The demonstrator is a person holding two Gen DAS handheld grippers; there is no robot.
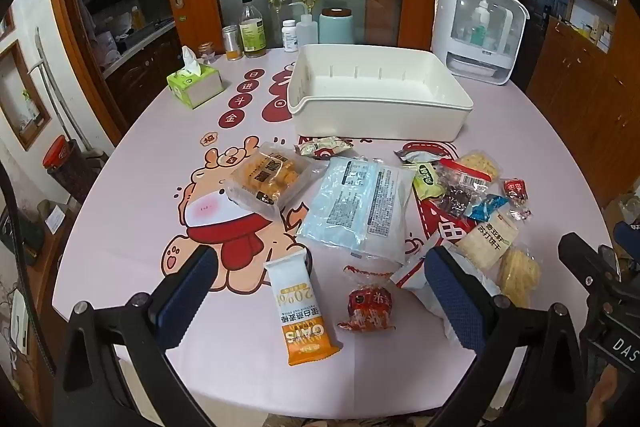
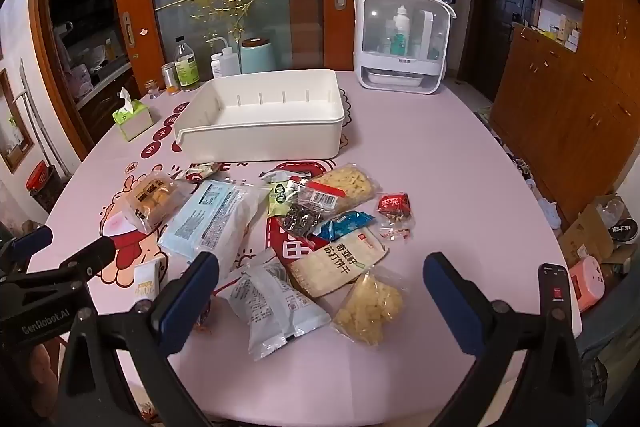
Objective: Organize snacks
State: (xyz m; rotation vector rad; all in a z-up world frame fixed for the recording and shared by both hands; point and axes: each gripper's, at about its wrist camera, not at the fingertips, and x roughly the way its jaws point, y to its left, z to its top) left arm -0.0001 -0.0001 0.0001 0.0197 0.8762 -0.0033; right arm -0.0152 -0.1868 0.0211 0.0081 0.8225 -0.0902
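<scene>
White bin [image 1: 376, 115] is seen empty toward the tabletop's far edge, snacks strewn nearer. Both grippers, left [image 1: 316, 291] and right [image 2: 320, 291], are held wide and empty; an oat bar [image 1: 300, 311] lies lengthwise between the left jaws.

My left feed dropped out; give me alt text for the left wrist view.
The open left gripper hovers over an orange-and-white oat bar wrapper and a red crinkled snack packet on the pink cartoon tablecloth. An empty white plastic bin sits behind the scattered snacks.
</scene>
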